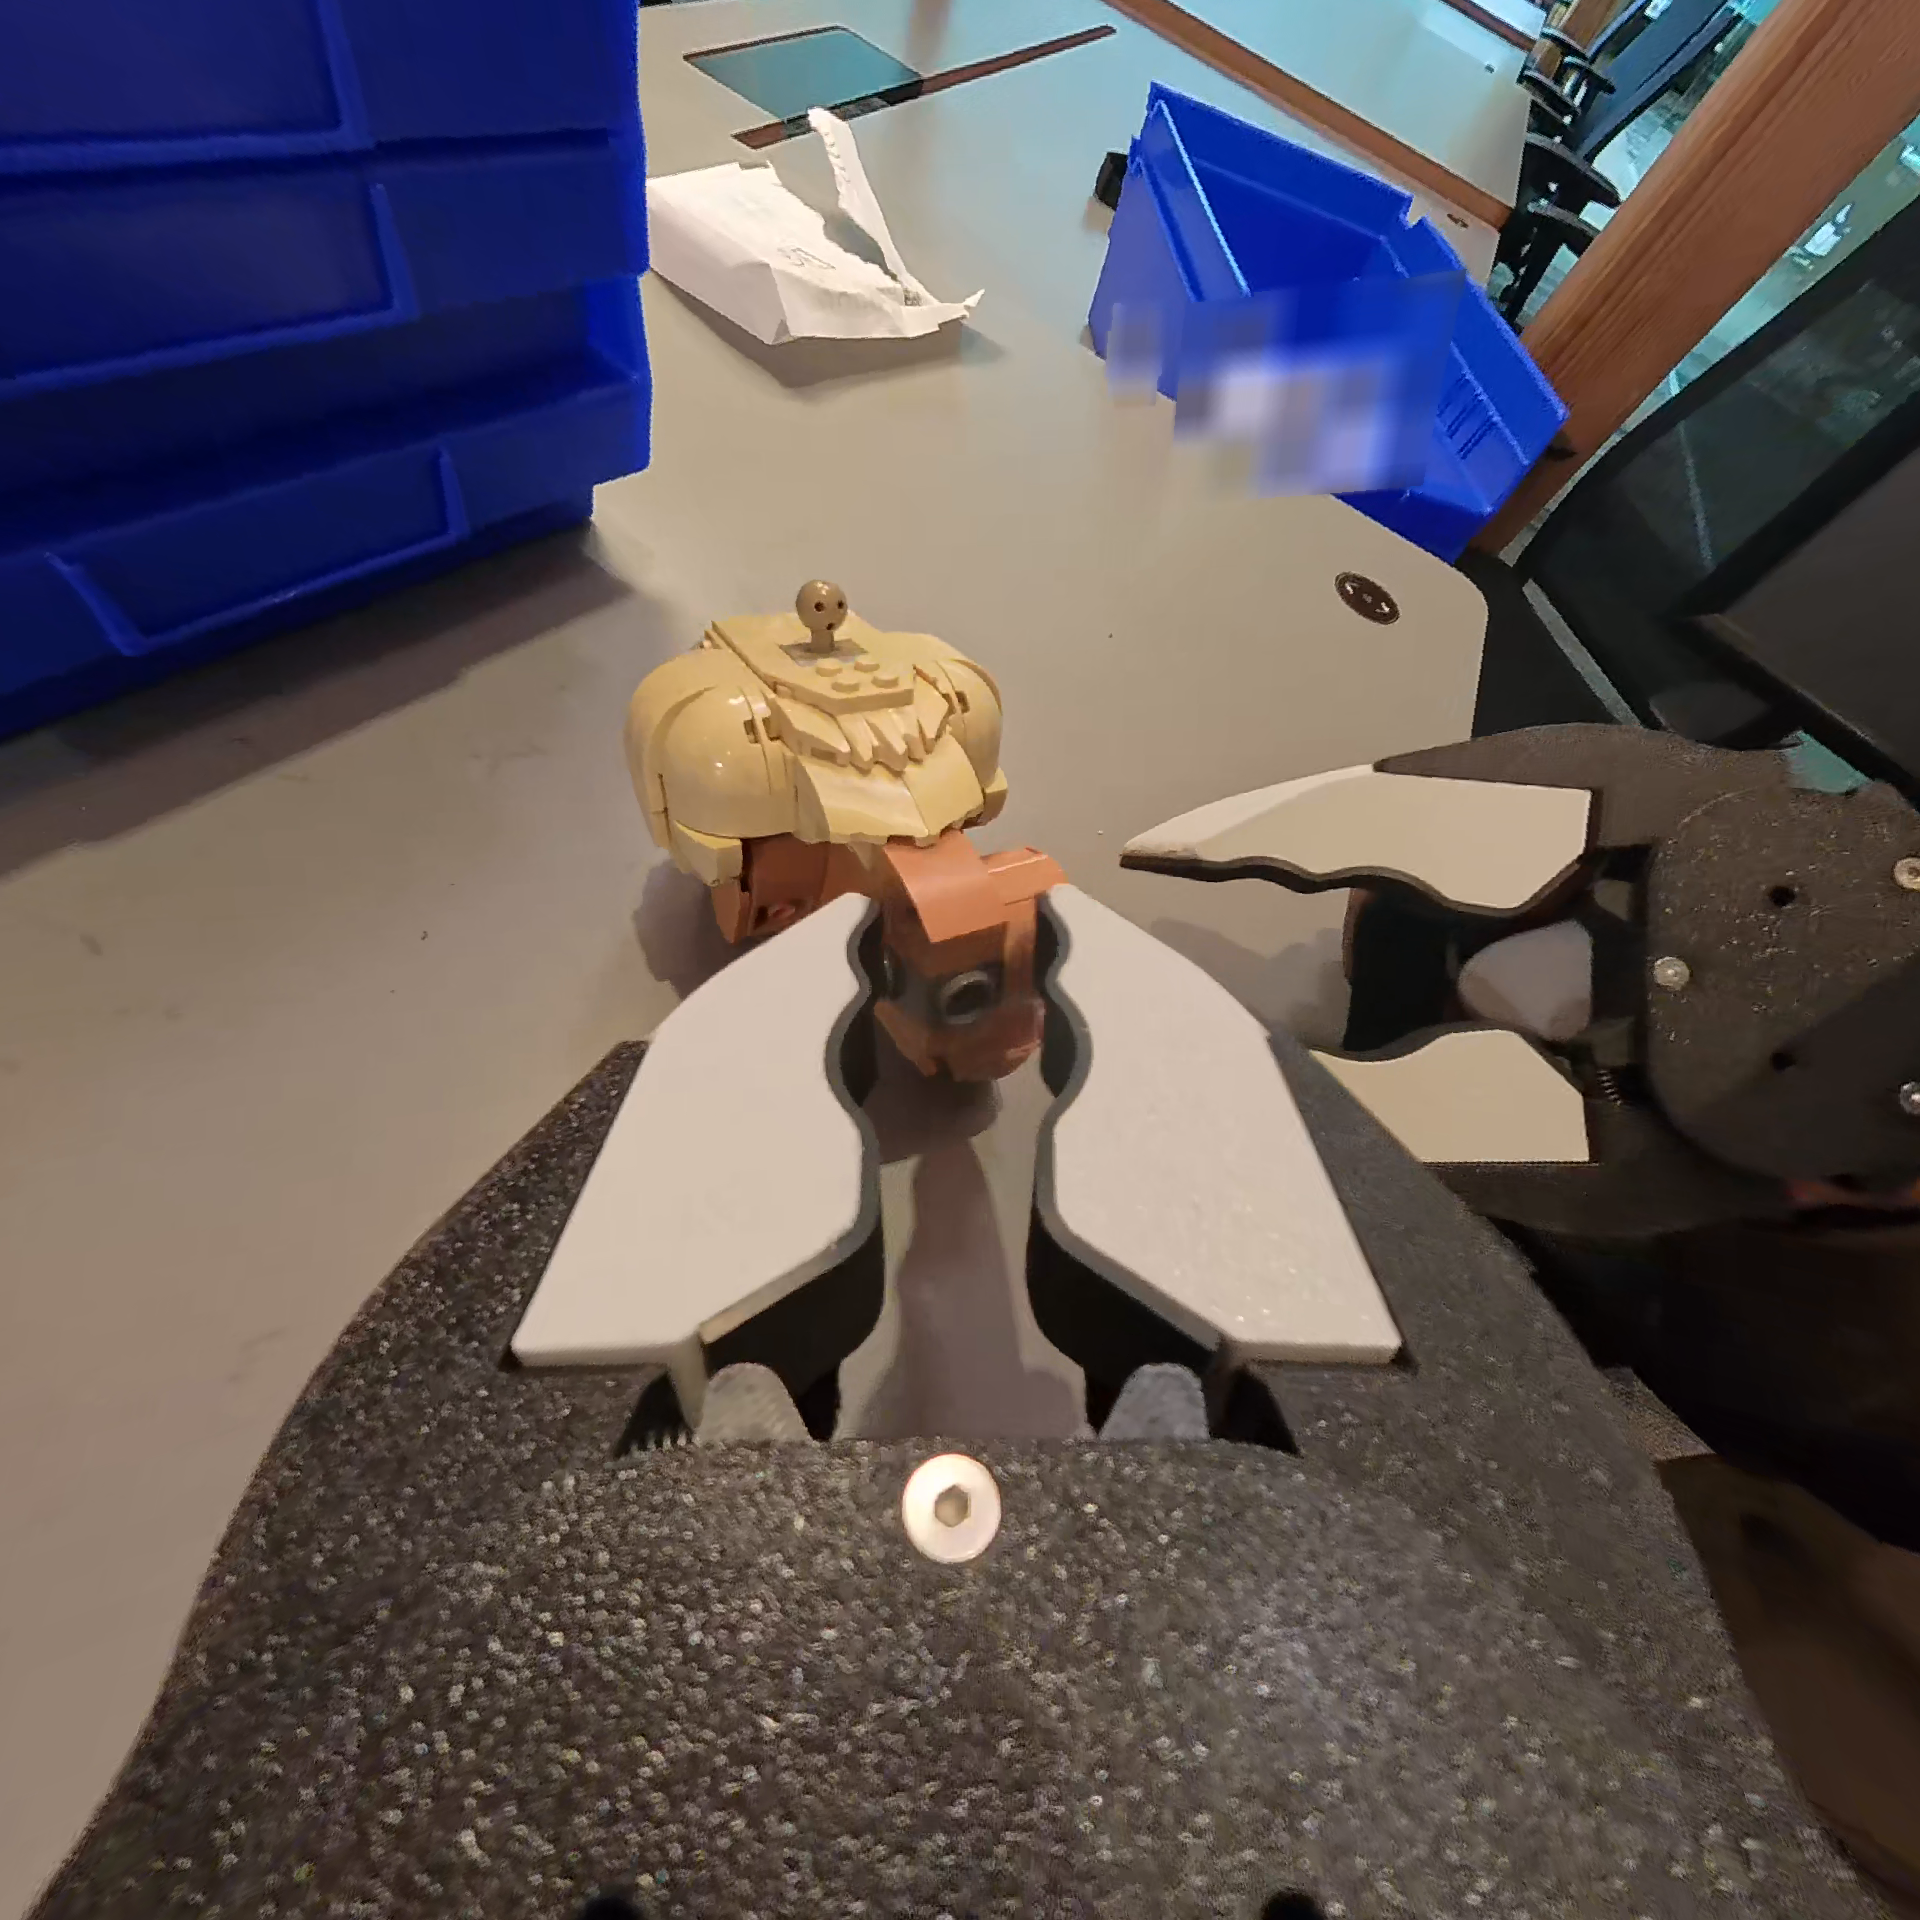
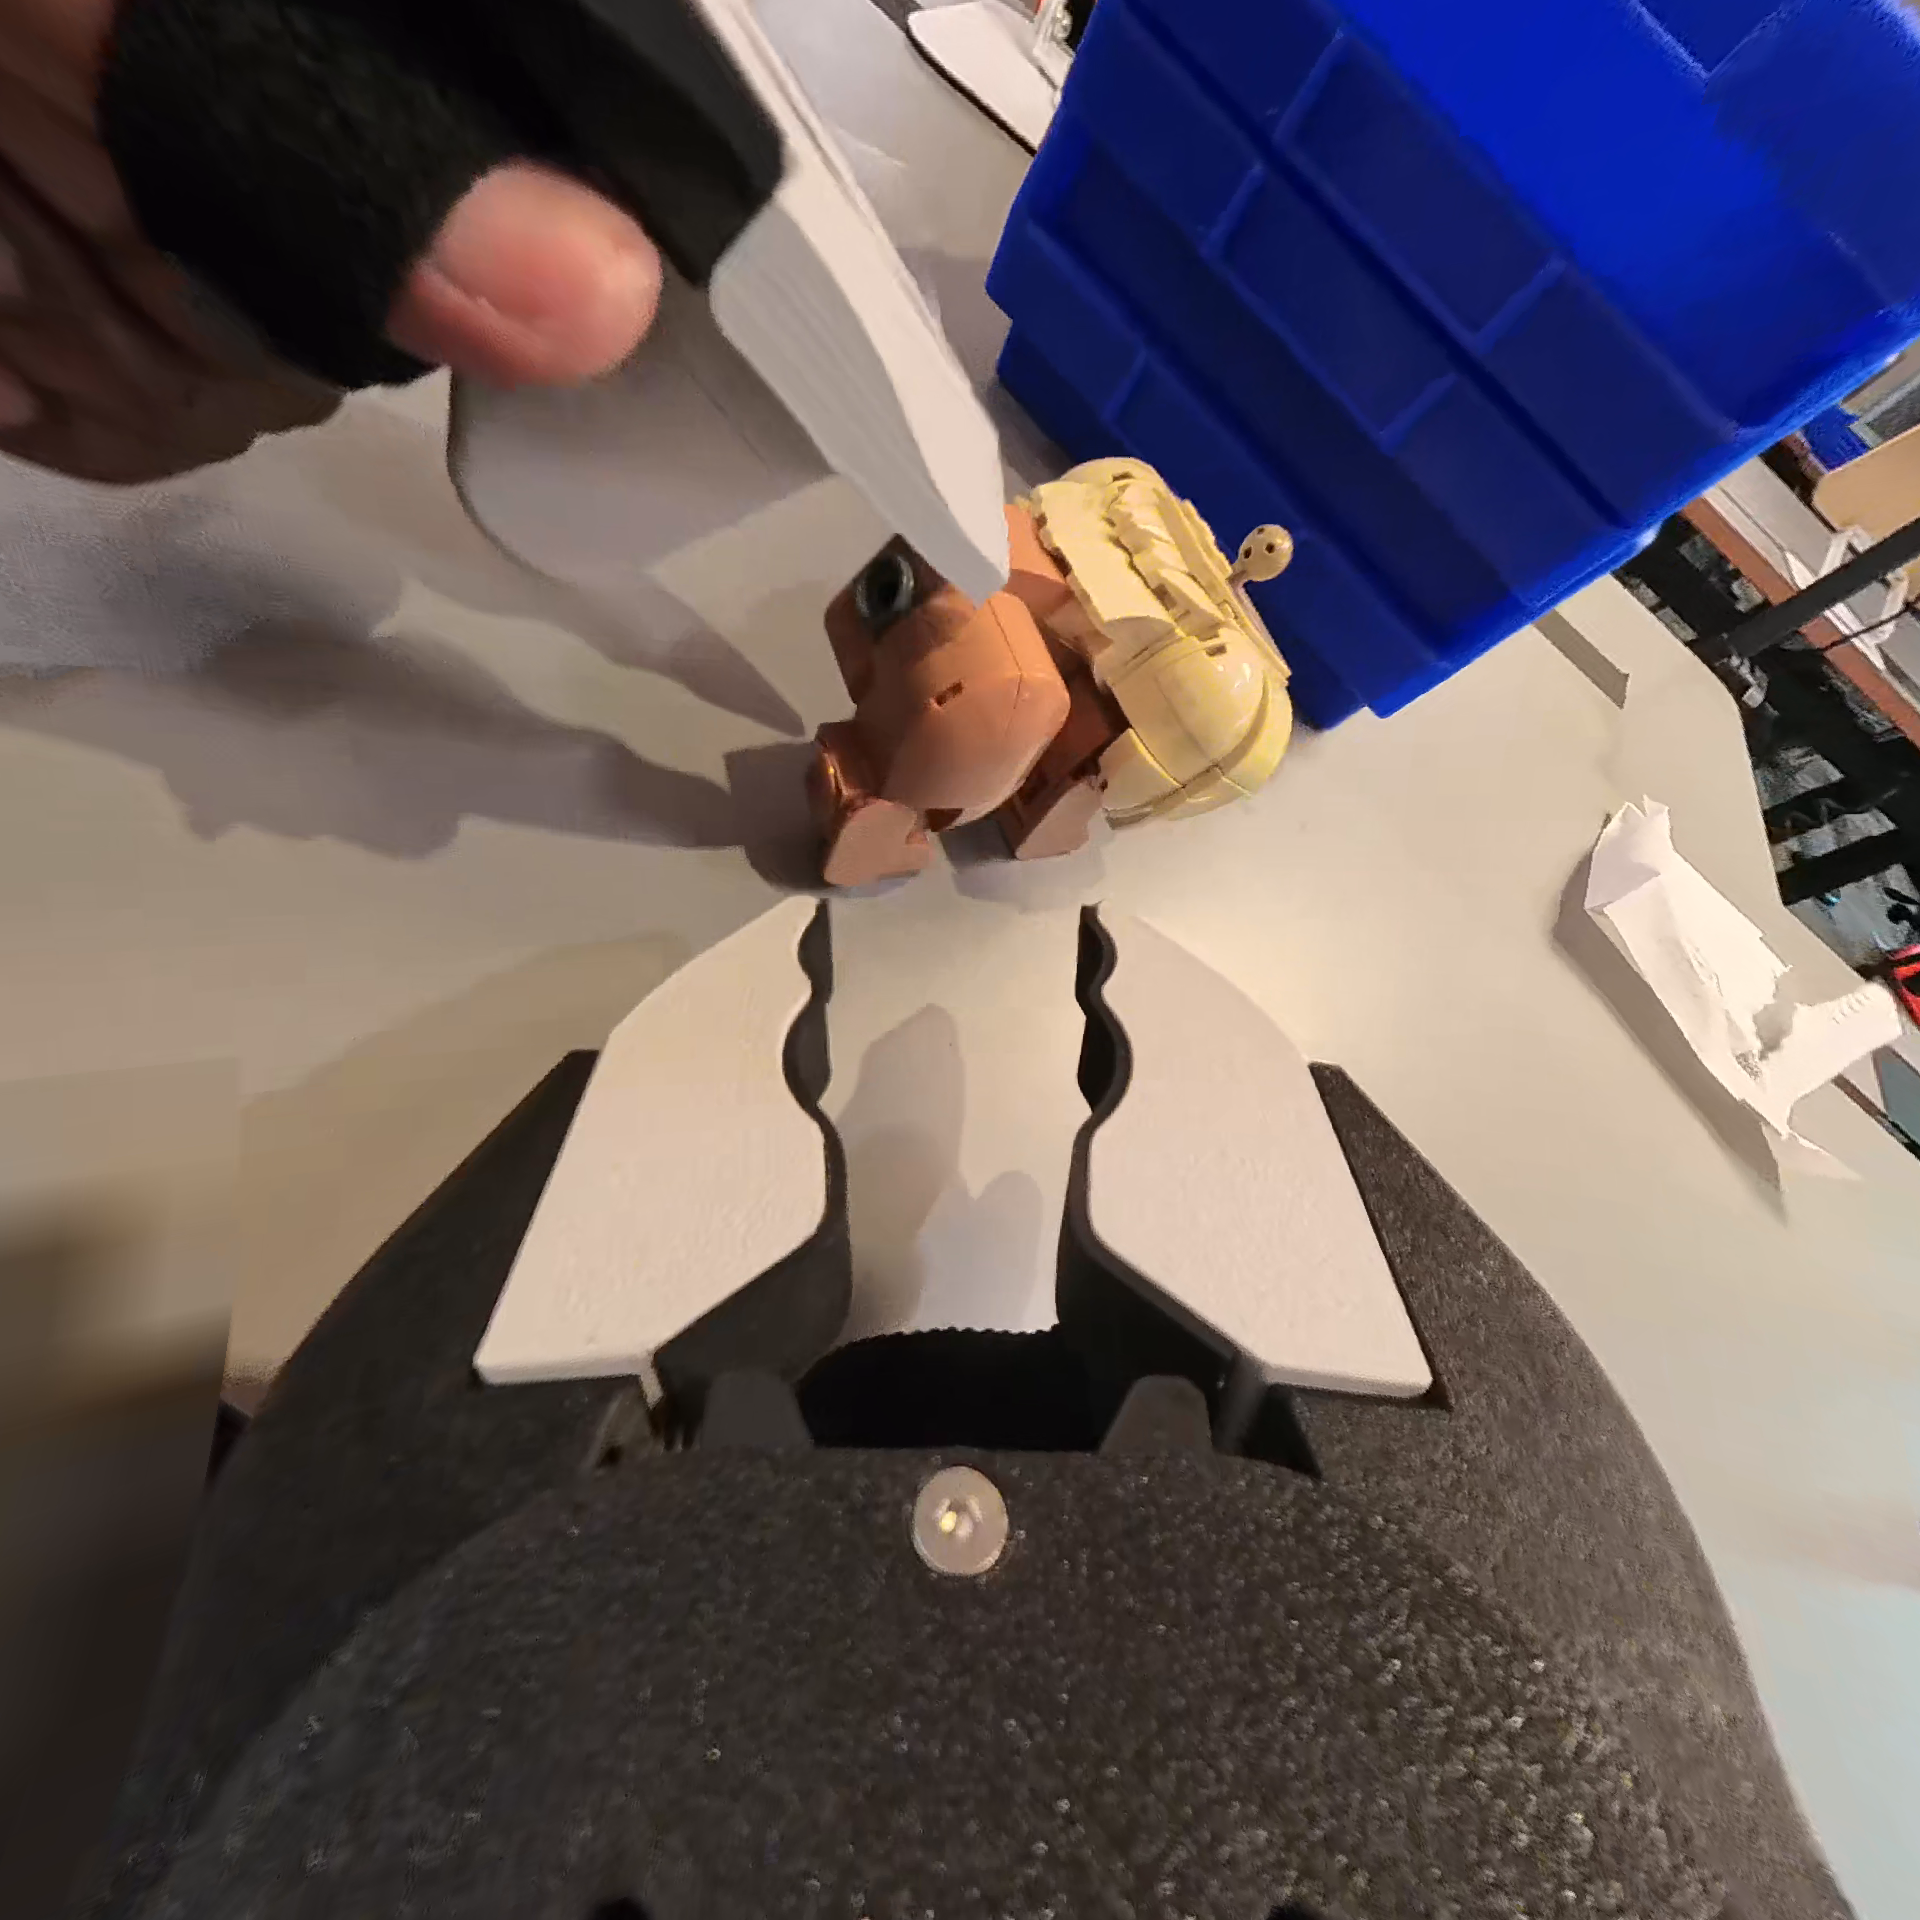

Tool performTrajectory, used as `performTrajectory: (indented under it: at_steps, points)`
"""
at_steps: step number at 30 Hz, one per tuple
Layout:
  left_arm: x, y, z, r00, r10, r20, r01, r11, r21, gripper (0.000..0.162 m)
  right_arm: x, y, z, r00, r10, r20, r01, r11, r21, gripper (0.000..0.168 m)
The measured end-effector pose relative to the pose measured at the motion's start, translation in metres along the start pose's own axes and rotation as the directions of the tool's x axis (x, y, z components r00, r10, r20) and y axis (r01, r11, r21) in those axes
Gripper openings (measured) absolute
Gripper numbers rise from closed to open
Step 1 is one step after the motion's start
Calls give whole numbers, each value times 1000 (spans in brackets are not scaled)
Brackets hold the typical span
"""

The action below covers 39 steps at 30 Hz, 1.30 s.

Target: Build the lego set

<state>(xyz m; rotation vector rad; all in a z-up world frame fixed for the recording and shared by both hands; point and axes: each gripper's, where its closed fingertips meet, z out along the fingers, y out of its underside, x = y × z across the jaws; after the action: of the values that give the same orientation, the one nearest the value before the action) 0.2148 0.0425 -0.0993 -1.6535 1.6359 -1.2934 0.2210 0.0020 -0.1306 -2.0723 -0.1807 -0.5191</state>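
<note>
**A:** What do I have nearest on the left?

**B:** My left gripper (image 1: pixel 961 935), jaws pinching the brown front section (image 1: pixel 961 971) of the lego model (image 1: pixel 821 758). From the left wrist view that section sits dead centre, at 12 o'clock from the jaws, with a dark round socket facing the camera.

**A:** And the right gripper?

**B:** My right gripper (image 2: pixel 956 925) has its jaws spread with nothing between them, and hovers just short of the model, which stands on the tabletop (image 2: pixel 312 935) at 12 o'clock in that view. In the left wrist view it comes in from 3 o'clock.

**A:** How will the model handle?

**B:** I judge it light and stiff, but brittle at the joints: the cream domed shell (image 1: pixel 727 758) is smooth and glossy, so jaws could slip on it, and the fringe plates and the small ball-topped pin (image 1: pixel 821 608) look easy to knock off. I'd take hold on the blocky brown body low down, on flat faces, not on the shell.

**A:** Beyond it?

**B:** A stack of blue bins (image 1: pixel 312 312) at 10 o'clock, a torn white paper bag (image 1: pixel 800 270) at 12, and another blue bin (image 1: pixel 1299 239) at 1 o'clock, all well apart from the model.
</note>
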Motion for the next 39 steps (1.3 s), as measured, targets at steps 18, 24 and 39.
performTrajectory:
  at_steps: [18,24,39]
  points:
    - [-13,-6,13,1000,7,10,-6,998,-66,20,-15,-9,12,998,-43,56,42,999,12,52]
    - [-20,-7,8,993,-102,-65,100,994,-38,19,-12,-7,16,997,-71,38,71,997,2,52]
    - [-23,-7,-6,991,128,43,-127,991,-39,44,10,9,5,999,-45,-8,45,999,-13,50]
